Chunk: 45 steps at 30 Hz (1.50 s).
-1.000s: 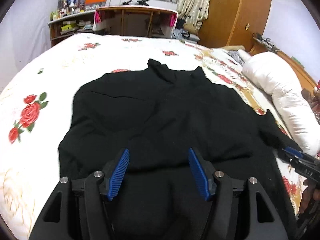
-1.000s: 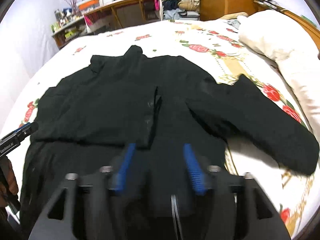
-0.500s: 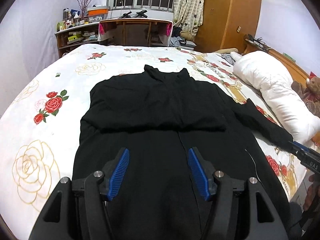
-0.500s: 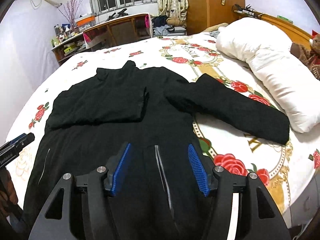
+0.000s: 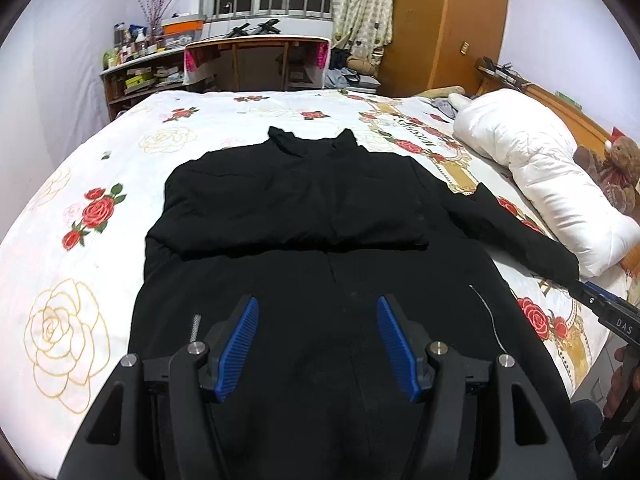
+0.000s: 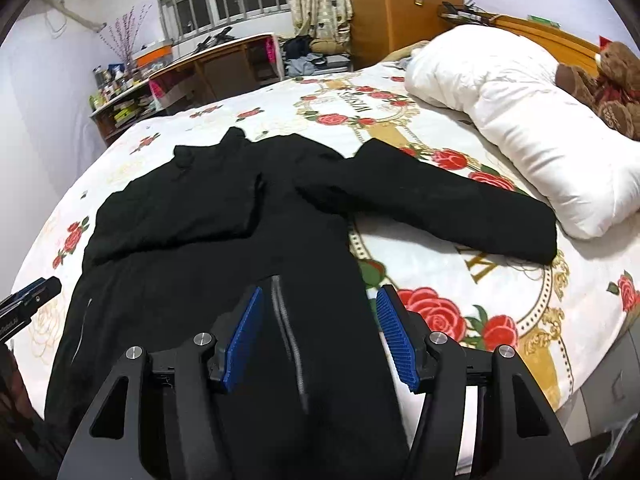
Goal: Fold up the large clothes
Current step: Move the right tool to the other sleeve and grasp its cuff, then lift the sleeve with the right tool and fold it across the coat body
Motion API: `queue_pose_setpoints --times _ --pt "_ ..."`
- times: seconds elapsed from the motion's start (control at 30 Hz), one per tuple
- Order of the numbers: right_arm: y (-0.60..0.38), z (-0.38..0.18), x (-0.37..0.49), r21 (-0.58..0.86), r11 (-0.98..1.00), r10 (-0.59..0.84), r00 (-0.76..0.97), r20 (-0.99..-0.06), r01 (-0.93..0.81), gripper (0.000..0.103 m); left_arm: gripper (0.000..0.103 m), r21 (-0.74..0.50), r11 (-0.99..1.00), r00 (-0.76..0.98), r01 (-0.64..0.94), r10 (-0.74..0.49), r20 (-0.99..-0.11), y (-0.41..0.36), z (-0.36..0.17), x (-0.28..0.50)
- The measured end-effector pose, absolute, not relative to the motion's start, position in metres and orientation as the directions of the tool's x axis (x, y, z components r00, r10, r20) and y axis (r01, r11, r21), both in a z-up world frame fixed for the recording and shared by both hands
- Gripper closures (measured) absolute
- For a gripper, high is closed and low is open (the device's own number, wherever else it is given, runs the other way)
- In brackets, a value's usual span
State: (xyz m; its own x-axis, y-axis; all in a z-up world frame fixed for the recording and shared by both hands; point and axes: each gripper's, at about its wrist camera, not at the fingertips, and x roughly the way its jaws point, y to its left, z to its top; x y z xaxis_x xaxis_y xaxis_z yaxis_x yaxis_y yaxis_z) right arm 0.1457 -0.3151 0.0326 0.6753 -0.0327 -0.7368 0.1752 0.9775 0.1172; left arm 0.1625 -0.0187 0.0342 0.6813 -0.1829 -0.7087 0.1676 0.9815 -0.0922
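A long black coat (image 5: 320,264) lies spread flat on the bed (image 5: 80,280), collar toward the far side and hem toward the near edge, on a white cover printed with red roses. One sleeve is folded across the chest, its cuff ending near the middle of the garment; the other sleeve (image 6: 448,200) stretches out to the side toward the white pillow (image 6: 520,128), its end lying just beside the pillow but, as far as the views show, not on it. The front zipper (image 6: 288,336) runs down the lower half of the coat. The left gripper (image 5: 318,340) hangs above the lower part of the coat with its blue pads (image 5: 240,344) standing apart and nothing between them. The right gripper (image 6: 320,336) hovers over the coat's edge on the outstretched-sleeve side, likewise parted and empty, with the zipper showing in the gap below it. A brown teddy bear (image 6: 608,84) sits beyond the pillow by the wooden headboard. Past the bed stand a wooden desk (image 5: 256,60), a cluttered shelf (image 5: 136,72) and a tall wooden wardrobe (image 5: 444,24), under a barred window.
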Motion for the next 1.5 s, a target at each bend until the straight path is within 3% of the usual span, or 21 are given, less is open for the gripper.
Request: queue_pose_setpoints --times 0.13,0.97,1.37,1.5 --pt "-0.335 0.026 0.149 0.135 0.967 -0.046 0.673 -0.738 0.215 0.037 0.040 -0.097 0.978 0.674 0.183 -0.196 -0.712 -0.032 0.033 0.171" --pt "-0.510 -0.076 0.213 0.257 0.749 -0.177 0.558 -0.811 0.611 0.035 0.039 -0.086 0.978 0.640 0.189 -0.189 -0.745 -0.064 -0.005 0.272" --pt "-0.555 -0.104 0.227 0.363 0.634 -0.177 0.585 -0.792 0.683 0.028 0.039 -0.072 0.985 0.602 0.157 -0.153 -0.784 -0.060 -0.036 0.294" --pt "-0.563 -0.105 0.239 0.332 0.625 -0.210 0.562 -0.800 0.707 0.028 0.039 -0.063 0.987 0.596 0.150 -0.141 -0.790 -0.059 -0.041 0.297"
